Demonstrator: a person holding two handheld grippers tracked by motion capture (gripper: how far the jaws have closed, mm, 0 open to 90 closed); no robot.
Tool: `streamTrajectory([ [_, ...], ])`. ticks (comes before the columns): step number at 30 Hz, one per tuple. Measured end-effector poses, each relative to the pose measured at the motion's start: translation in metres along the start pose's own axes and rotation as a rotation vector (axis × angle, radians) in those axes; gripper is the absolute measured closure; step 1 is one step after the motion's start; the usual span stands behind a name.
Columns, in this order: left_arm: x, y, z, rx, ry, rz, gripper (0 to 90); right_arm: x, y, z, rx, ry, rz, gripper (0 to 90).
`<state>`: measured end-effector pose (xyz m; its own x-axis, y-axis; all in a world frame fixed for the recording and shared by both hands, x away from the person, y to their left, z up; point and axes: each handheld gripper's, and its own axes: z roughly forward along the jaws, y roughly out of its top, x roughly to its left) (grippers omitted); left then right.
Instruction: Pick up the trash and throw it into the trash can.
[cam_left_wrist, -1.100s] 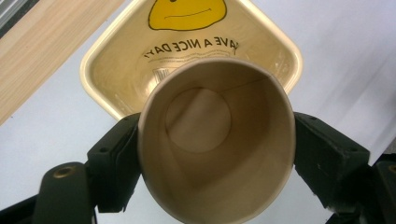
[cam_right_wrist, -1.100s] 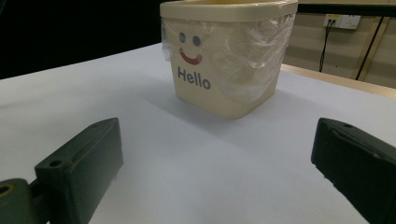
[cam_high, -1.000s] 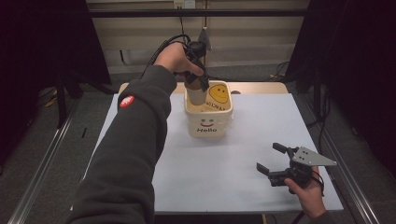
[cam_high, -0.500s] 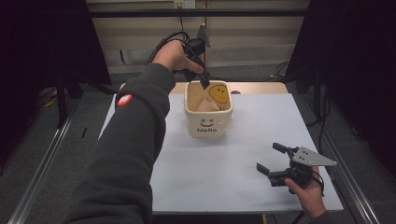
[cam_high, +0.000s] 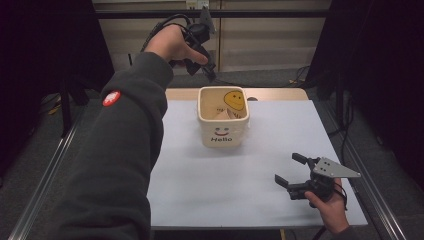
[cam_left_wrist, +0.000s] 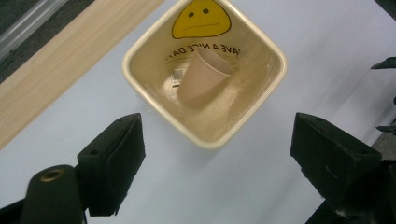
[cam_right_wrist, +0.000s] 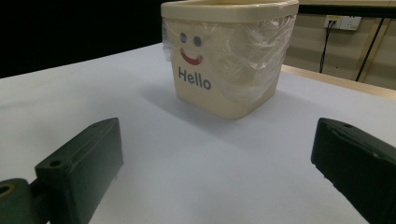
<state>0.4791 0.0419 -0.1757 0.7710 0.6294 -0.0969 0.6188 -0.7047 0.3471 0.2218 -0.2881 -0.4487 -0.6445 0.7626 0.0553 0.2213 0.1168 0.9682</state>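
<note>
Paper cup (cam_left_wrist: 203, 77) is lying tilted inside the cream bin (cam_high: 223, 125), dropped there. Above it, the left gripper (cam_high: 209, 71) is hanging with jaws parted and empty, having just opened; the right gripper (cam_high: 291, 172) is resting wide open on the table (cam_high: 190, 185). Next comes withdrawing the left arm.

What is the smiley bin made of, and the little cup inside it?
The bin looks like cream plastic: smooth, slightly glossy walls with printed faces and "Hello". A thin clear liner, probably plastic film, crinkles over its rim. The cup lying tilted inside seems to be paper: matte tan, thin rolled lip.
</note>
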Motion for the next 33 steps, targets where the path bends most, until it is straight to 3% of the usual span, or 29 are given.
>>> streamTrajectory([
  [3,0.000,-0.001,-0.010,-0.003,-0.002,0.003,17.6,0.000,0.000,0.001,0.000,-0.006,0.003,1.6],
  [4,0.002,-0.001,-0.013,0.002,-0.004,0.023,17.6,0.000,0.000,0.001,0.003,-0.009,0.004,1.6],
  [7,0.001,-0.003,-0.017,-0.008,0.000,-0.003,17.6,-0.001,0.000,0.001,0.004,-0.012,0.000,1.6],
  [10,0.003,-0.005,-0.018,-0.002,0.001,0.014,17.6,-0.001,0.000,0.000,0.017,0.012,-0.006,1.6],
  [11,0.003,-0.005,-0.018,-0.007,0.004,-0.004,17.6,-0.001,0.000,0.000,0.008,-0.002,-0.003,1.6],
  [21,0.008,-0.019,-0.015,0.005,0.002,0.011,16.7,-0.001,-0.003,-0.001,0.011,-0.012,0.009,1.6],
  [23,0.008,-0.023,-0.015,-0.003,0.005,0.000,16.5,-0.001,-0.004,-0.001,0.011,-0.013,0.002,1.6],
  [24,0.010,-0.026,-0.015,0.012,0.003,0.022,16.5,-0.001,-0.004,-0.002,0.012,-0.009,0.004,1.6],
  [25,0.009,-0.029,-0.014,-0.007,0.004,0.000,16.4,-0.001,-0.005,-0.002,0.015,-0.009,0.006,1.6],
  [26,0.011,-0.033,-0.014,0.001,0.005,0.011,16.3,0.000,-0.005,-0.002,0.016,-0.010,0.005,1.6],
  [27,0.011,-0.036,-0.013,-0.015,0.009,-0.005,16.1,0.000,-0.005,-0.003,0.022,-0.002,-0.001,1.6],
  [33,0.015,-0.058,-0.008,-0.020,-0.015,-0.002,14.9,0.000,-0.005,-0.005,0.033,0.002,0.003,1.6],
])
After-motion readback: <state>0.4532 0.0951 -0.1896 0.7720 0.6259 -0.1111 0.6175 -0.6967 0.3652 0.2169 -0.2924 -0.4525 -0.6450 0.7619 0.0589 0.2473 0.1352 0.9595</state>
